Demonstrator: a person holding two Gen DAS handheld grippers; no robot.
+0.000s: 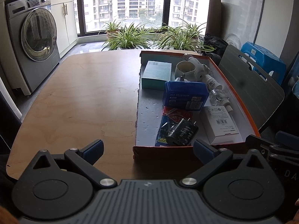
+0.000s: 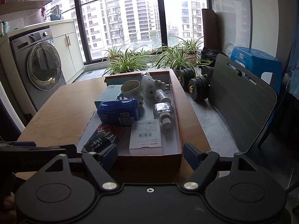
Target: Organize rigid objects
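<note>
Ahead of both pairs of fingers we see the wooden table [image 1: 74, 97], mostly bare beyond our left fingers. The orange-sided cardboard box [image 2: 149, 160] stands on it: straight ahead of our right fingers, with its near wall between them, and ahead and to the right of our left fingers.

Inside the box, from large to small: a blue plastic case [image 2: 118, 112] lies past the middle; a teal carton [image 1: 156, 74] sits beyond it at the far left; a white adapter box [image 2: 145, 137] lies near the front, just ahead of the right fingers; a cream cup [image 2: 130, 88] and a white fixture [image 2: 149, 85] sit at the far end; a black plug adapter [image 1: 182, 132] rests on a red-and-blue blister pack [image 1: 174, 115] at the front left; a clear bottle [image 2: 163, 110] lies along the right wall.

Our left gripper [image 1: 148, 149] and right gripper [image 2: 150, 155] both have fingers spread wide, holding nothing.
</note>
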